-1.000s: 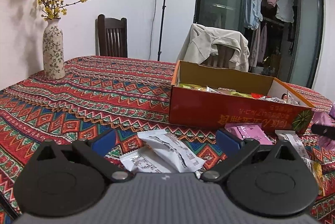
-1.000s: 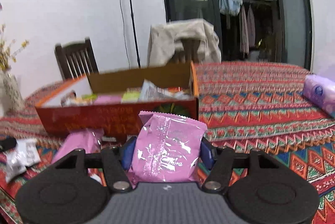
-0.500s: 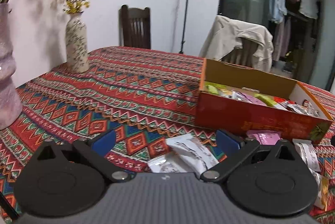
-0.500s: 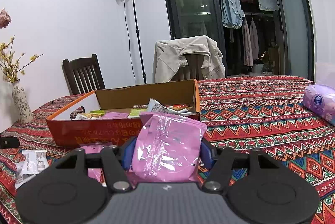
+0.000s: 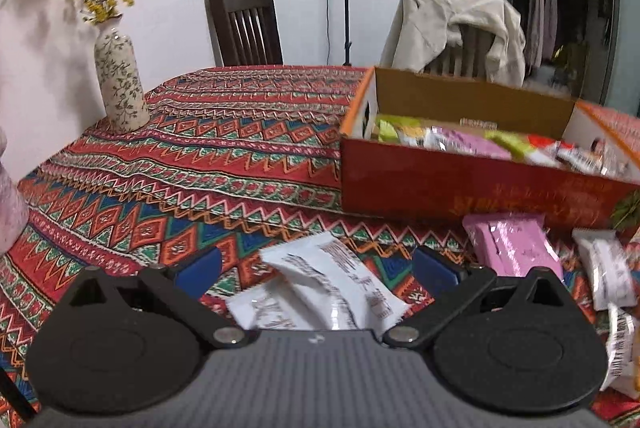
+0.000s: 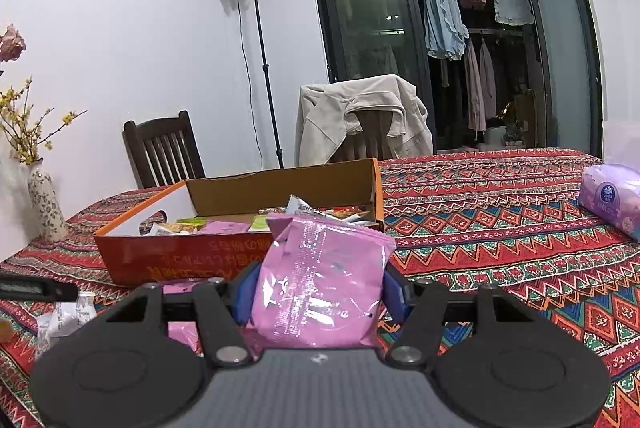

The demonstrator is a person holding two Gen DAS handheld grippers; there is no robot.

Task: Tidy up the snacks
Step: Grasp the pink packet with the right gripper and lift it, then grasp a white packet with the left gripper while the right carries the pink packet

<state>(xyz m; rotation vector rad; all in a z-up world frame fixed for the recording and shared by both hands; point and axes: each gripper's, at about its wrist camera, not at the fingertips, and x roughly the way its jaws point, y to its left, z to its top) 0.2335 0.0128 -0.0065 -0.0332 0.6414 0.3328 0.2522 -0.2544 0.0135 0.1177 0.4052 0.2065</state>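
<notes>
Pink packet [image 6: 316, 280], red box [image 5: 460, 188], red-blue zigzag tablecloth [image 5: 200, 168]

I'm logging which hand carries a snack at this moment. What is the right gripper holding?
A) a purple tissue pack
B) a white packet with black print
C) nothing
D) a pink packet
D: in the right wrist view the right gripper has its blue fingers pressed against both sides of the pink packet, in front of the red box.

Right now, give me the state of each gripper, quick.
Left gripper: open, holding nothing, white packets lying between its fingers.
Right gripper: shut on the pink packet.
</notes>
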